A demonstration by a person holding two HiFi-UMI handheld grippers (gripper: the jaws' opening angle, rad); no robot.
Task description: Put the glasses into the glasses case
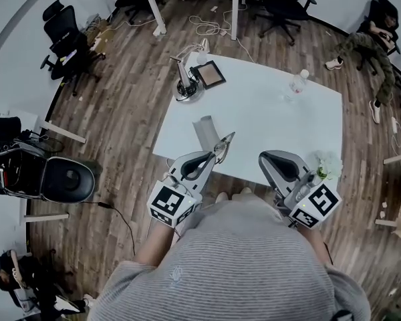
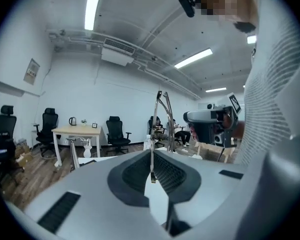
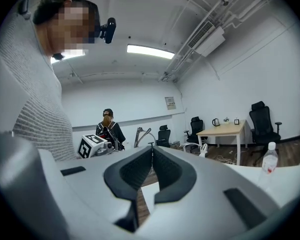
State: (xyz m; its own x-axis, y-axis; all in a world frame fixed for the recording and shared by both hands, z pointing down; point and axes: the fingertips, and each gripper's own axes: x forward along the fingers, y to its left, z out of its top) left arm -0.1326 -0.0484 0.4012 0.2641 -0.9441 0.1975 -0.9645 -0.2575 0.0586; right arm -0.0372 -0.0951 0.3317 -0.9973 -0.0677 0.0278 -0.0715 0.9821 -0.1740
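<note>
Head view puts the white table [image 1: 281,122] across the middle of the frame, with my grey sweater [image 1: 247,259] filling the bottom edge. My two tongs sit at the table's near edge, lower centre. The left gripper [image 1: 216,155] is on the left and the right gripper [image 1: 263,157] on the right, near each other but apart. Just above the left one, on the table, lies a grey oblong that I take to be the glasses case [image 1: 205,131]. Whether its lid is open I cannot tell. Smallest of all are the glasses [image 1: 226,142], a thin metal frame sticking up and to the right from the tip of my left tongs, close to the case but not in it.

The left gripper view shows my jaws narrow, pinched on a thin wire arm of the glasses, which rises up the middle of the frame. The right gripper view shows those jaws pressed together with nothing between them.

I judge the pickup done, since the glasses are in my grip and off the table. What is left is to carry them over the case, lay them inside, let go, and close the lid if it needs closing.
</note>
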